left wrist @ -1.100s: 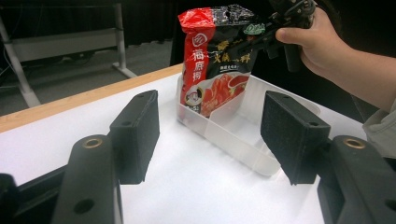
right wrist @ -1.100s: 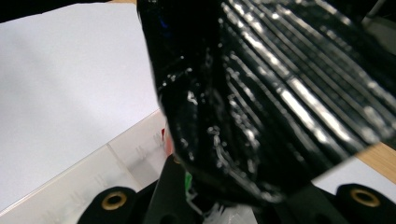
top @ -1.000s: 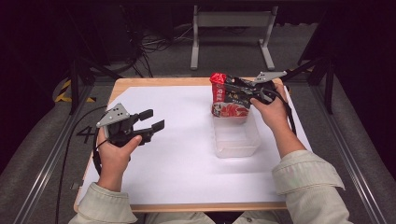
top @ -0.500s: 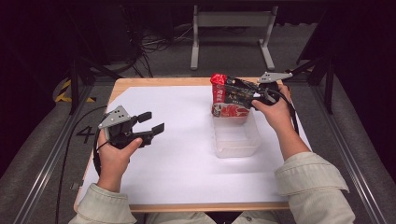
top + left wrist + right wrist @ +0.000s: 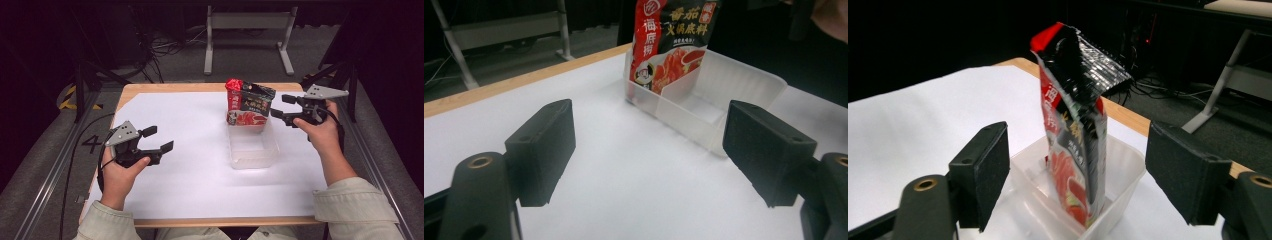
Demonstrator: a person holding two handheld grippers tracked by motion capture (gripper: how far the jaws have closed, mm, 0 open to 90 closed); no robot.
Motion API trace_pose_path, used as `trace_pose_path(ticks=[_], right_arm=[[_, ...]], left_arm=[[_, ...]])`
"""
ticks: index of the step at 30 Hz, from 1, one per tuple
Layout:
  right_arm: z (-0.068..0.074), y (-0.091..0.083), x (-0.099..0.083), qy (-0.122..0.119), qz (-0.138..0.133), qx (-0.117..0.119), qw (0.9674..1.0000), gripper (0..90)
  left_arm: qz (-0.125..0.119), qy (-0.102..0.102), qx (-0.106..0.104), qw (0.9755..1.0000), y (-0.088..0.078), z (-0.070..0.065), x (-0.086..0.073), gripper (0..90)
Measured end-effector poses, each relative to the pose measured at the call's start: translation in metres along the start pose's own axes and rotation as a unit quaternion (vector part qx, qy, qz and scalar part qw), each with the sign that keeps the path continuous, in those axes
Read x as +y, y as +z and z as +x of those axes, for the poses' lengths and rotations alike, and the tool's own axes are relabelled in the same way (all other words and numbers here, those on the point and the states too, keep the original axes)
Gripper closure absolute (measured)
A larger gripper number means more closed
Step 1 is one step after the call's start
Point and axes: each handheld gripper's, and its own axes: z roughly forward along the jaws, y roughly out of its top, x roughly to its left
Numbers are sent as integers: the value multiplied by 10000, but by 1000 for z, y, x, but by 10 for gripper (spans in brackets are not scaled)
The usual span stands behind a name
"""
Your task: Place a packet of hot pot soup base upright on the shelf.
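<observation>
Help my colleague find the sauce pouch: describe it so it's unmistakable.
On the white table, toward its far right, sits a clear tub. The pouch stands upright in the tub's far end: red and black, with tomatoes pictured.

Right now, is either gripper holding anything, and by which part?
Nothing held. The right gripper, jaws just opened, sits beside the sauce pouch standing in the clear tray. The left gripper is open.

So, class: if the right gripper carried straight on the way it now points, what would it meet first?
Probably the pouch standing in the clear tub. The right gripper is open and aimed at it, with nothing between them, though depth is hard to judge.
</observation>
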Motion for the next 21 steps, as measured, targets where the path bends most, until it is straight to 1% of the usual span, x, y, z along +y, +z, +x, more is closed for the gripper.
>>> trace_pose_path(ticks=[1,2,4,5,6,8,9,10,11,12,13,14,16,20,21], right_arm=[[1,-4,-1,11,-6,-5,10000,255],[4,-12,-4,-13,-26,-12,10000,255],[6,-20,-8,-47,-36,5,10000,252],[8,-26,-12,-37,-22,2,10000,250],[8,-30,-15,-27,-20,0,10000,248],[10,-38,-21,-11,-48,16,10000,248],[11,-42,-24,-11,-59,5,10000,248],[12,-46,-27,-21,-66,17,10000,249],[13,-50,-30,-16,-72,31,10000,248],[15,-54,-35,-1,-69,63,10000,245],[16,-56,-39,13,-59,94,9999,244],[17,-59,-43,20,-37,104,9999,244],[18,-62,-51,38,0,88,10000,242],[23,-65,-72,102,87,63,9999,240],[24,-65,-76,103,103,53,9999,240]], left_arm=[[15,-29,1,10000,0,0,-2,206],[37,-14,-6,10000,-1,0,-3,203],[39,-26,-14,10000,-1,0,-6,196],[48,35,-3,10000,-2,1,-8,193],[65,3,-4,10000,-2,1,-9,190],[111,35,-10,9999,-3,2,-14,187],[110,-6,-11,9999,-3,2,-17,185],[141,23,-6,9999,-3,3,-19,184],[156,-24,-4,9999,-3,4,-22,183],[178,-10,-6,9998,-3,5,-24,183],[177,-43,6,9998,-3,5,-26,182],[187,3,16,9998,-4,6,-28,181],[161,-70,-9,9998,-4,6,-31,181],[170,-8,-37,9998,-3,6,-36,179],[170,-45,-55,9998,-3,6,-37,179]])
